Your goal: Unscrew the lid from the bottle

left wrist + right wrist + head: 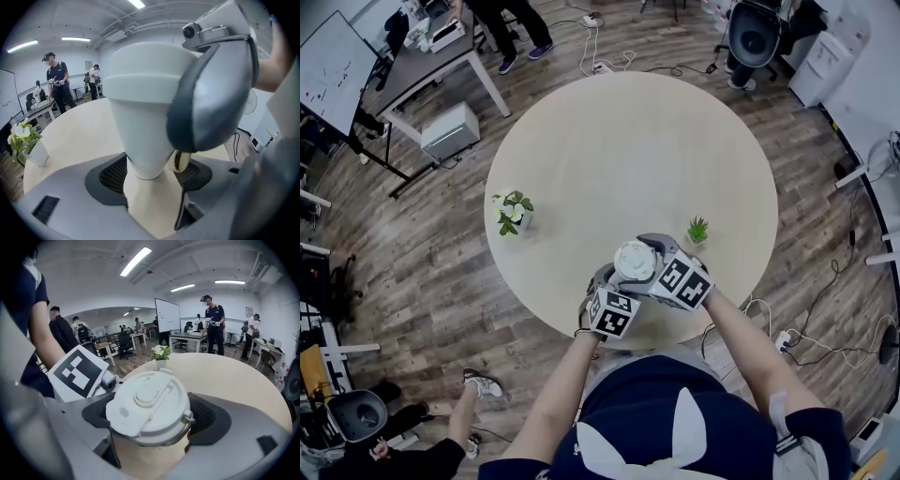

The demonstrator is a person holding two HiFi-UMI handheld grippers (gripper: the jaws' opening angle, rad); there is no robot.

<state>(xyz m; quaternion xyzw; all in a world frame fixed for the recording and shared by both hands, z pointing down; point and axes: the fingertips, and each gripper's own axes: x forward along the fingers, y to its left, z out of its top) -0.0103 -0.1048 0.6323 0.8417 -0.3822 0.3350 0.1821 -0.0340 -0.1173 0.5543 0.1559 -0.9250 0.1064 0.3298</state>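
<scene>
The white bottle is at the near edge of the round worktop, just in front of the person (whether it rests on the surface or is lifted off it cannot be told). The left tongs pinch the bottle's narrow lower body, with one dark pad against each side. The right tongs stand wide yet press on the white lid, which fills the gap between their pads and is on the bottle's top. In the head view the two marker cubes lie side by side below the lid. A pot of white flowers stands well to the left, and a small green plant stands near the right tongs.
</scene>
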